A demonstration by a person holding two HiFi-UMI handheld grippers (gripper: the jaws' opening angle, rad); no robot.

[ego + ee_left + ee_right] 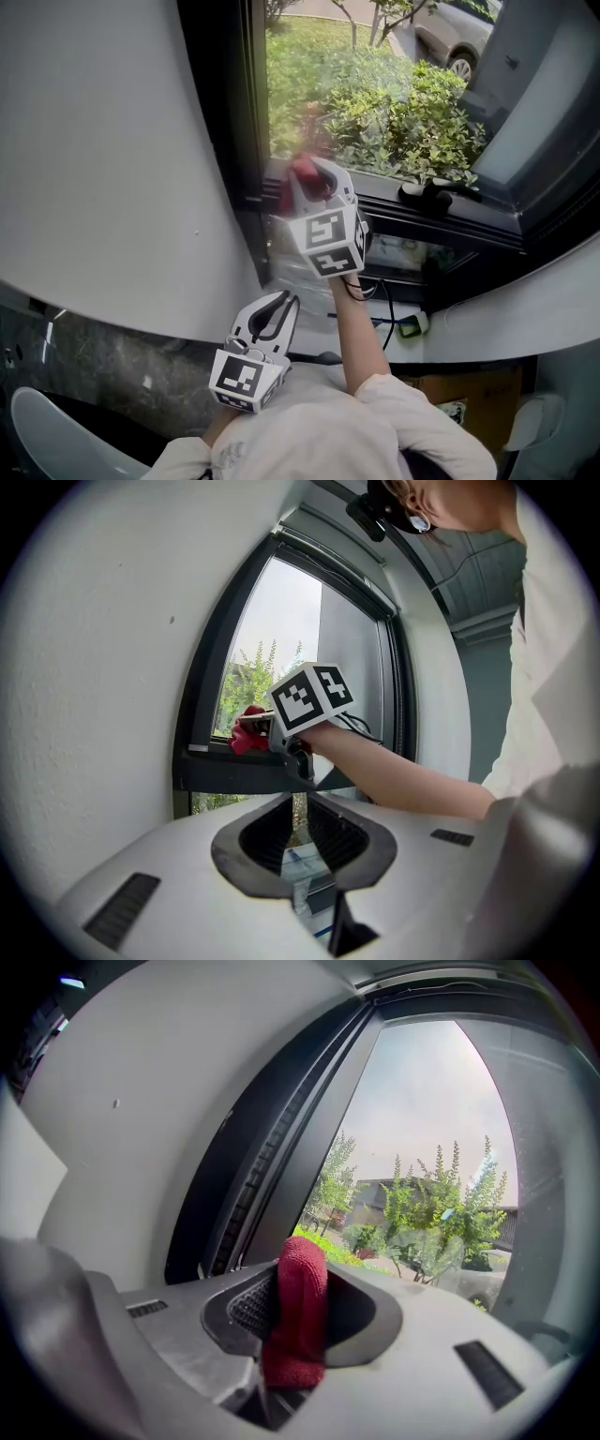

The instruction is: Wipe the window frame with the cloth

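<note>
My right gripper (302,180) is shut on a red cloth (303,170) and holds it at the lower left corner of the dark window frame (240,122). In the right gripper view the cloth (298,1312) sticks up between the jaws of that gripper (302,1288), beside the frame's left upright (281,1157). The left gripper view shows the right gripper (253,726) and the cloth (246,739) at the frame's bottom rail (234,771). My left gripper (284,305) hangs lower, near the person's chest and away from the window. Its jaws (300,803) are shut on nothing.
A white curved wall (112,159) borders the window on the left. A black handle (427,196) sits on the sill to the right. Bushes (412,112) and a car (459,37) lie outside. Below are cables (380,300), a cardboard box (469,389) and a stone surface (94,356).
</note>
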